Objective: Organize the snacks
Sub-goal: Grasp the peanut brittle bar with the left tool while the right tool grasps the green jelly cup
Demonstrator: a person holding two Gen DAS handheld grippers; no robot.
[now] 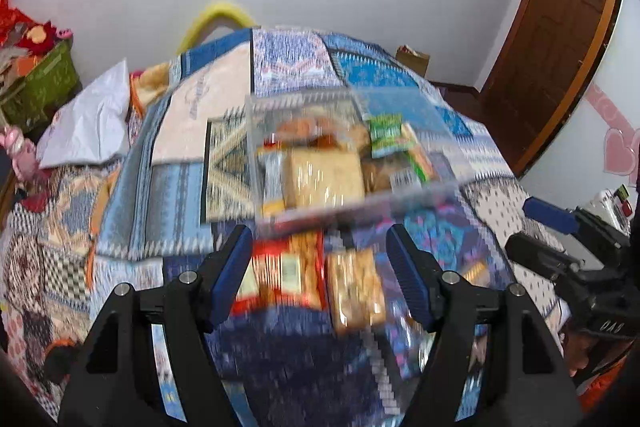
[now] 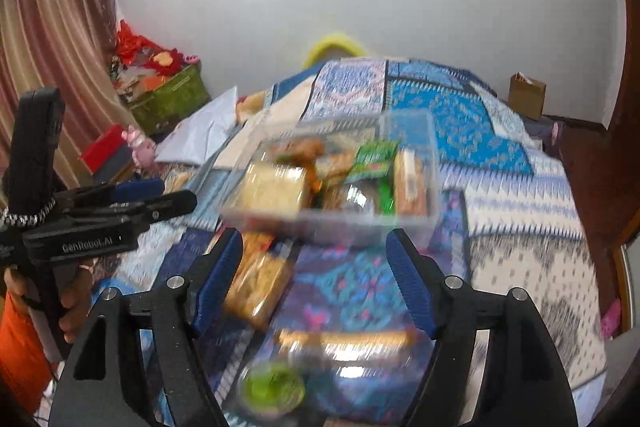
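Observation:
A clear plastic box [image 1: 262, 147] holding several snack packets sits on the patterned bedspread; it also shows in the right wrist view [image 2: 430, 163]. In front of it lie a red packet [image 1: 280, 271] and a clear pack of biscuits [image 1: 354, 291]. My left gripper [image 1: 320, 247] is open and empty above these two. My right gripper [image 2: 314, 251] is open and empty, with the biscuit pack [image 2: 260, 283] by its left finger, a long snack bar [image 2: 344, 341] and a green-lidded cup [image 2: 272, 387] below it. Both views are blurred.
The bedspread [image 1: 180, 187] covers the whole bed. A white pillow [image 1: 88, 123] and a green basket [image 1: 40, 83] of soft toys lie to the left. A brown door [image 1: 560, 47] stands at the right. A cardboard box [image 2: 526, 95] sits by the far wall.

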